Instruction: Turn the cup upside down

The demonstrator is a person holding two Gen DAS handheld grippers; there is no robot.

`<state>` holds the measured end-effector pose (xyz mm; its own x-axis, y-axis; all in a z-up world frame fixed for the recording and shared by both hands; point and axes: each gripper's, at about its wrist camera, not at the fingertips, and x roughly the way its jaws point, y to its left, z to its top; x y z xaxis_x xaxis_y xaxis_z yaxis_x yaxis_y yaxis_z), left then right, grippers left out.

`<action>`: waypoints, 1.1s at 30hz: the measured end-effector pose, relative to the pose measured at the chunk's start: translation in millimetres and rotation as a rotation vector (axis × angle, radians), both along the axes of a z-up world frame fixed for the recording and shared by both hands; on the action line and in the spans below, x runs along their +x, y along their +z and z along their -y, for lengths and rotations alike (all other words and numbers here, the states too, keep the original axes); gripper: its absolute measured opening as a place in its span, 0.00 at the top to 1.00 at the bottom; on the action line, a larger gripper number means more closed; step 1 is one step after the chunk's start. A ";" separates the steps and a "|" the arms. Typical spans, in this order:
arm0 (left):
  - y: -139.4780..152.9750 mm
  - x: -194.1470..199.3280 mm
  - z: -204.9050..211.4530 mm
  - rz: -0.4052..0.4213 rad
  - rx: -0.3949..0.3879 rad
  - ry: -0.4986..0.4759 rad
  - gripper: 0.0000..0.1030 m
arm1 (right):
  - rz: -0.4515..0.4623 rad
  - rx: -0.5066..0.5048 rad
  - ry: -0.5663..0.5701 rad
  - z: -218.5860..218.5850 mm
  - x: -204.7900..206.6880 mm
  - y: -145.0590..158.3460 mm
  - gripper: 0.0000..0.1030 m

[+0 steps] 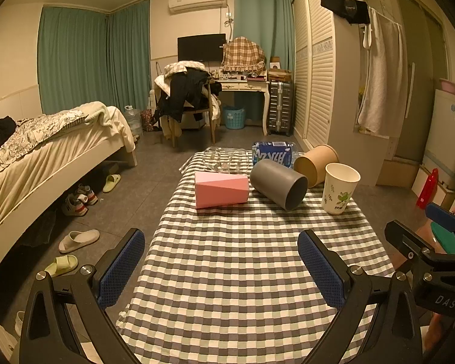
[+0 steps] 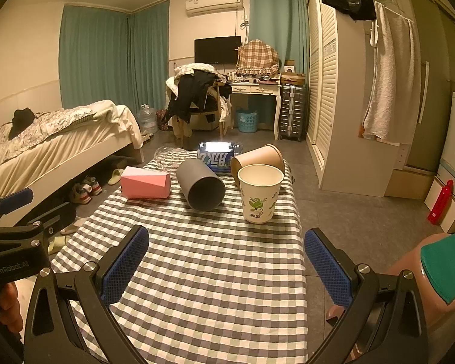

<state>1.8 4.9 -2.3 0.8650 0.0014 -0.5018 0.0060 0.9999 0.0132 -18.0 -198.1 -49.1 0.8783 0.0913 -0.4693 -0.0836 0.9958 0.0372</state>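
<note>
A white paper cup (image 1: 339,188) with a green leaf print stands upright, mouth up, at the right side of the checkered table (image 1: 242,257); it also shows in the right wrist view (image 2: 259,192). A grey cup (image 1: 279,183) (image 2: 200,184), a pink faceted cup (image 1: 221,189) (image 2: 145,182) and a brown paper cup (image 1: 317,163) (image 2: 257,158) lie on their sides behind it. My left gripper (image 1: 221,265) is open and empty over the near table. My right gripper (image 2: 226,264) is open and empty, short of the white cup.
A blue-labelled pack of bottles (image 1: 273,151) and clear plastic (image 1: 224,159) lie at the table's far end. A bed (image 1: 45,157) stands left with shoes (image 1: 79,200) and slippers on the floor. A wardrobe (image 1: 321,69) stands right. A red bottle (image 2: 439,201) stands on the floor right.
</note>
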 end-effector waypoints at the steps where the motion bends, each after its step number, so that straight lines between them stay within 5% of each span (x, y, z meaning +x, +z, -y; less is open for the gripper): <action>1: 0.1 -0.2 0.6 0.000 -0.001 0.000 0.00 | -0.002 -0.001 0.001 -1.1 -0.5 -0.4 0.00; 25: -13.0 8.2 -8.1 -0.039 -0.018 0.010 0.00 | -0.016 -0.059 0.033 -8.4 8.4 4.3 0.00; 33: -2.6 33.3 -47.9 -0.049 -0.056 0.064 0.00 | -0.010 -0.111 0.201 -32.1 43.2 33.9 0.00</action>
